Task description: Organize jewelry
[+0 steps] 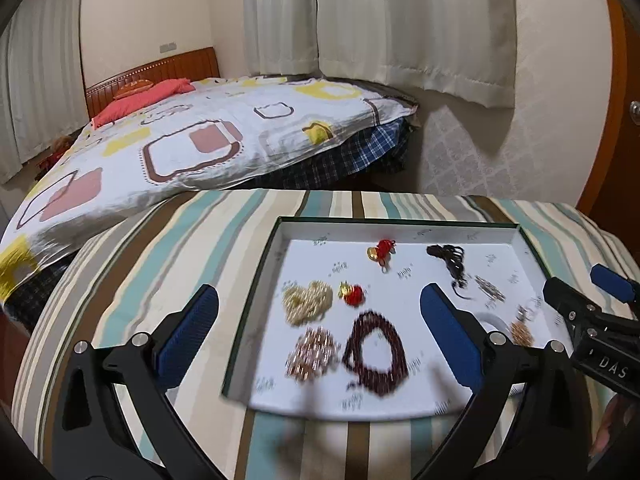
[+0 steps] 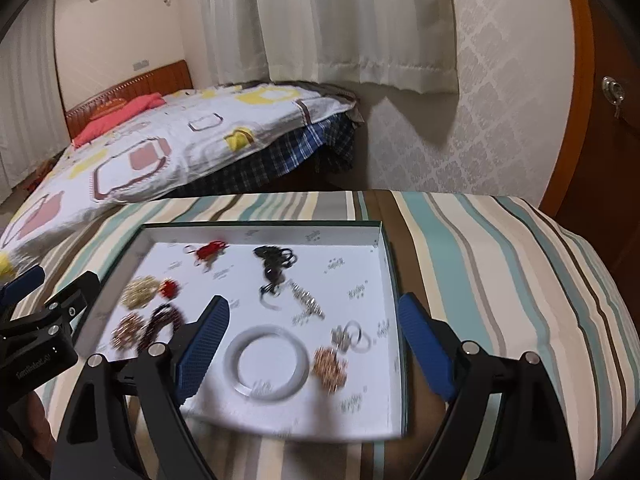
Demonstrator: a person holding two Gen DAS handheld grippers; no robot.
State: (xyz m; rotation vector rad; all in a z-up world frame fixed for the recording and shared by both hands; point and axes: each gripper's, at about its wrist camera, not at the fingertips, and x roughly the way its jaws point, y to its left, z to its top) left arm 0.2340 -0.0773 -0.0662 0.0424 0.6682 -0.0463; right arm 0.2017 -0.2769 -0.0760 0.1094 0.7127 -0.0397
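Left wrist view: the left hand-held gripper (image 1: 320, 332) stood wide open, holding nothing, above a shallow white tray (image 1: 404, 230) resting on a striped cloth (image 1: 168, 240). Between its fingers lay a cream bead pile (image 1: 307, 302), a red charm (image 1: 353, 294), a pink bead pile (image 1: 314, 354) and a dark bead loop (image 1: 376, 354), all blurred. Further back lay a red tassel (image 1: 382, 250) and a black cord (image 1: 450, 260). The right hand-held gripper (image 1: 592, 300) entered from the right edge; its opening could not be judged here.

Right wrist view: the right hand-held gripper (image 2: 314, 344) was wide open and empty over the tray (image 2: 384, 256). A white bangle (image 2: 270, 364) lay between its fingers, a copper bead pile (image 2: 330, 368) just beside it, and metal rings (image 2: 354, 336) near. A bed (image 2: 168, 140) stood behind.
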